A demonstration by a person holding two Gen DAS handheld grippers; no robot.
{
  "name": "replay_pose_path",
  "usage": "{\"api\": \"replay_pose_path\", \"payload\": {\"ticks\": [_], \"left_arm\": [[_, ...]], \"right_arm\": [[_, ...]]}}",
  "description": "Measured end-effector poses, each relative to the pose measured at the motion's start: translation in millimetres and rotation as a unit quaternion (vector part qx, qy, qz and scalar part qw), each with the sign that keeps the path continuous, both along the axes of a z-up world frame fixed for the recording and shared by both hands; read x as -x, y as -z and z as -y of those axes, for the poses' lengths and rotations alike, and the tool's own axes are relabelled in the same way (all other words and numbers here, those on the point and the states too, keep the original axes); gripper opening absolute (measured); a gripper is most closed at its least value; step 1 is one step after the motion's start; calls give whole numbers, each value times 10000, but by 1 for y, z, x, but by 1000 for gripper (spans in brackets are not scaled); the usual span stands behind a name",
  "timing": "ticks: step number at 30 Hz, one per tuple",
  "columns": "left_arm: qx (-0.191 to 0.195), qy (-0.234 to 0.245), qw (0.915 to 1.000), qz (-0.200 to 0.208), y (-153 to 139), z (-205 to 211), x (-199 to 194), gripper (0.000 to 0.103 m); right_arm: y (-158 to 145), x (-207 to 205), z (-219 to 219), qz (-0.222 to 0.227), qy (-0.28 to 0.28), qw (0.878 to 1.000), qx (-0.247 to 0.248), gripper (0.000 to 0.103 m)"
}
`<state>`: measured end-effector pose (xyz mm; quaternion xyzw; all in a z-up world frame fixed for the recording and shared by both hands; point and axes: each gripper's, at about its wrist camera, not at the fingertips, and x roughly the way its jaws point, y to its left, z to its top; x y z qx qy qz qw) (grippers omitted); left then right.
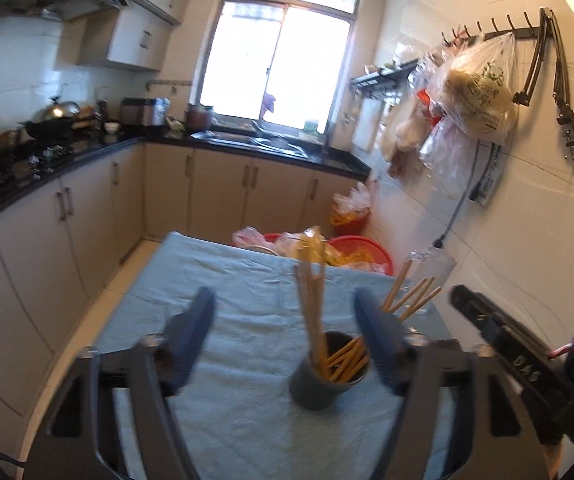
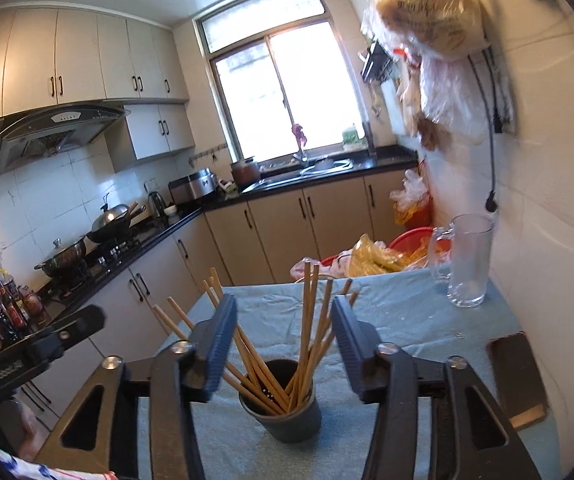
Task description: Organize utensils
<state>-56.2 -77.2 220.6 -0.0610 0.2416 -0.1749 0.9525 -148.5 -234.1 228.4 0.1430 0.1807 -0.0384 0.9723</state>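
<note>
A dark grey cup (image 1: pixel 321 380) stands on the blue cloth-covered table (image 1: pixel 223 288), holding several wooden chopsticks (image 1: pixel 311 312) that fan out upright. My left gripper (image 1: pixel 285 308) is open and empty, above and just behind the cup, which sits between its blue fingers (image 1: pixel 191 332). In the right wrist view the same cup (image 2: pixel 283 410) with chopsticks (image 2: pixel 307 332) sits between my right gripper's fingers (image 2: pixel 219 340). My right gripper (image 2: pixel 285 312) is open and empty over the cup. The right gripper's black body (image 1: pixel 519 360) shows at the right of the left wrist view.
A clear glass mug (image 2: pixel 469 260) stands at the table's far right by the wall. A phone (image 2: pixel 517 376) lies at the right edge. Red basins with plastic bags (image 2: pixel 383 256) sit beyond the table. Bags (image 1: pixel 471 96) hang on the right wall. Counters line the left and back.
</note>
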Motion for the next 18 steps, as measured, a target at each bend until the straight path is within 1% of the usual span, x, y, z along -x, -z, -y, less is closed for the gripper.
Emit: {"api": "replay_pose_path", "payload": {"ticks": [1,2,3,5,6,8,10,11,13,14,16,18], "left_arm": [[-47,-137,9999,71,1,-6,10,84],[-98,-218,9996,119,2,-9,16,87],[-172,-285,9993,162,3,-12,22,88],[-462,-408,9978,252,8,-16,38,90],[-644,-485,9962,317,10,-17,46,91],[-961,-655,9922,448,16,-16,60,98],[-1263,-791,9869,611,22,-15,74,101],[-1350,-845,9849,676,25,-15,80,102],[-1444,-952,9821,743,31,-17,91,103],[-1425,-986,9823,715,35,-20,95,103],[-1312,-991,9848,565,43,-25,100,103],[-1258,-955,9868,367,51,-29,102,103]], "right_arm": [[0,7,-2,17,42,10000,9,62],[2,14,-4,21,72,10000,9,63],[6,23,-8,-15,96,10000,9,63],[13,33,-12,-122,133,9998,27,63],[19,39,-15,-219,166,9996,43,63],[29,49,-19,-359,209,9991,28,63],[41,61,-22,-492,256,9984,-56,64],[45,66,-23,-549,286,9980,-92,64],[54,75,-25,-656,350,9972,-108,64],[57,78,-25,-693,383,9968,-101,65],[65,87,-27,-778,514,9956,-61,68],[72,95,-28,-869,696,9938,42,69]]}}
